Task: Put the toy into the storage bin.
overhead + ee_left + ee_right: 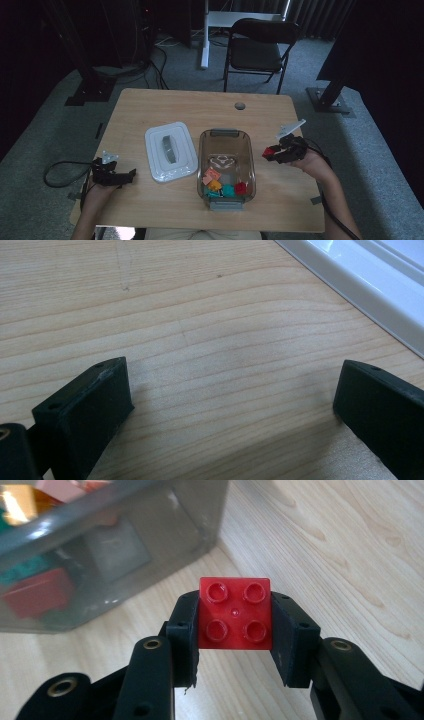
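Item: red four-stud plastic building brick (235, 614), clamped in right claw (272, 152) beside clear plastic bin (248, 150). Left claw (235, 405): apart, empty, on wooden tabletop (210, 325). Risk: brick clips bin rim, slips free.

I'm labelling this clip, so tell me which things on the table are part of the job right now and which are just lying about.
In the job:
- right gripper, shut on the red brick
- clear bin beside it, holding other bricks

Lying about:
- white lid, flat on the table
- left gripper, open over bare wood
- folding chair behind the table
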The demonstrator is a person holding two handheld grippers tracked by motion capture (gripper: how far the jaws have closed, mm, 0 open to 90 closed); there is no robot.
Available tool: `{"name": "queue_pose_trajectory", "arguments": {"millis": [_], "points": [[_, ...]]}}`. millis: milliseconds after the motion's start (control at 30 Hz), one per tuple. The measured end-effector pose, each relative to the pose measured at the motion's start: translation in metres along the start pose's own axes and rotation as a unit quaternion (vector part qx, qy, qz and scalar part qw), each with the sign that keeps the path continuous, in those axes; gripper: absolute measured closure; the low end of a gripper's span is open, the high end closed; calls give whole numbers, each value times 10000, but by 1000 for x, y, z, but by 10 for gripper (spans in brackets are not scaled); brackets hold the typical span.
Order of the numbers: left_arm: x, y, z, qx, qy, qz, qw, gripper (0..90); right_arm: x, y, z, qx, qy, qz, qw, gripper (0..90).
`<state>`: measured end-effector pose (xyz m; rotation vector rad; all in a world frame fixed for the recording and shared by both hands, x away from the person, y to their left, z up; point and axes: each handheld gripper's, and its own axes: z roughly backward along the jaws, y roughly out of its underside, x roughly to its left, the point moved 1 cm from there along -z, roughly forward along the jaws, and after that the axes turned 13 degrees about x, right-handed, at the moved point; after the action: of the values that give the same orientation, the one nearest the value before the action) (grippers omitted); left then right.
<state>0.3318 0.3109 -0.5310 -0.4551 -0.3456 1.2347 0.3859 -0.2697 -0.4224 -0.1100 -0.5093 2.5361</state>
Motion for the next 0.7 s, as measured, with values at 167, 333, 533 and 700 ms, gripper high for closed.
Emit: {"name": "queue_pose_trajectory", "arguments": {"millis": [167,333,533,700], "points": [[0,0,0,3,-2,-1,10000,27,9,0,17,-205,-84,78,9997,588],[0,0,0,-4,-2,9,10000,26,22,-8,32,-319,-59,316,9990,588],[0,0,0,-7,4,18,10000,27,36,-19,40,-287,-96,497,9983,588],[0,0,0,2,2,5,10000,26,49,-30,45,-312,-142,716,9968,588]]}}
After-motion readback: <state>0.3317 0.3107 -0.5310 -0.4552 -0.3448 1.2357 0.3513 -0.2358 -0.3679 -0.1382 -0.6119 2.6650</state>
